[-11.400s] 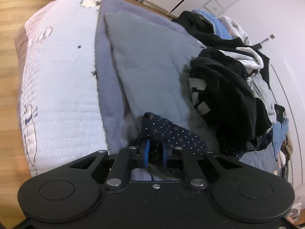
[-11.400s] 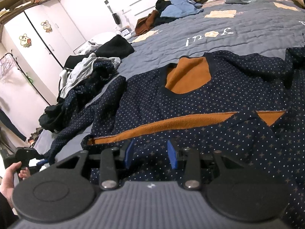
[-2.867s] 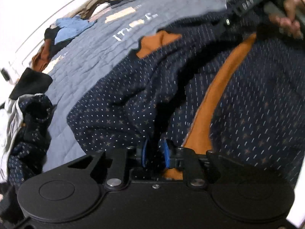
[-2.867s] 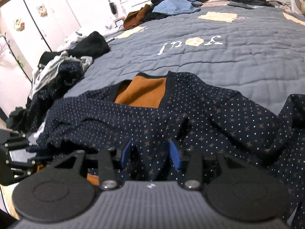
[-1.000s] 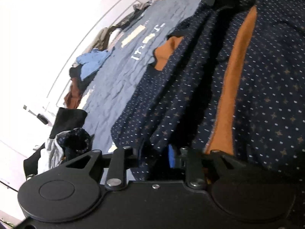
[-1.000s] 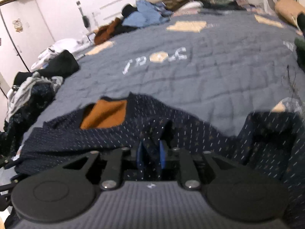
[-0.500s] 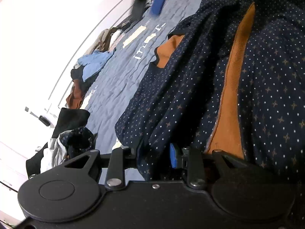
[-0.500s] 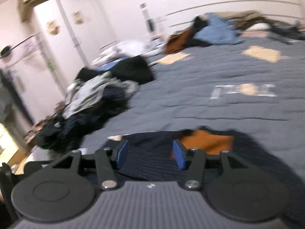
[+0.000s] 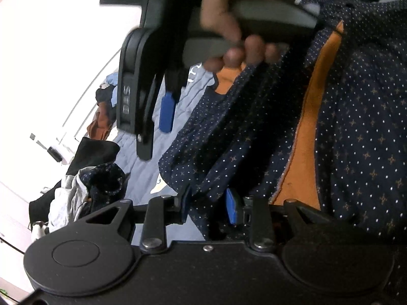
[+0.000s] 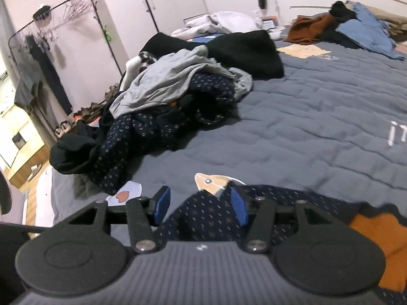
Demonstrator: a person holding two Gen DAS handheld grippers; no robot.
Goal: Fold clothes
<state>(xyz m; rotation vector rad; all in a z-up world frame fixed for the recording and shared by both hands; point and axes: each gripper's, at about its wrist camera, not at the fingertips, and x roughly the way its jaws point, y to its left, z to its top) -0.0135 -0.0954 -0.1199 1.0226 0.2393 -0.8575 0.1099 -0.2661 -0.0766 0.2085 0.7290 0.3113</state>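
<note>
Left to right, from the bed's left edge. Heap of unfolded clothes [image 10: 175, 101] at the left side of the bed [image 10: 318, 117], well apart from the work. Leave it.

My left gripper [image 9: 209, 200]: fingers set narrow and clamped on a bunched fold of the navy dotted garment [image 9: 356, 127], cloth pinched between the blue pads [image 9: 232, 209]. The garment lies on the grey quilt, orange lining showing as a long strip and at the neck opening. In the left wrist view the fabric runs up and away to the right, a deep crease just above my grip.

My right gripper [image 10: 201, 206]: fingers about half spread, nothing pressed. A hump of the same garment's edge rises between the pads without touching either that I can see. The right hand [image 9: 236, 25] on its handle crosses the top of the left wrist view, close over the cloth.

Step in hand, as I judge it: one fold laid, right side released, next grip point to be chosen.

How to do it well:
- Hold the left clamp steady as the anchor, so the laid fold does not drag.
- Take the next bite on a single clean hem, not the hump.
- Pull taut across the quilt before laying down, or the crease sets in.

Risk: catching quilt along with cloth.
</note>
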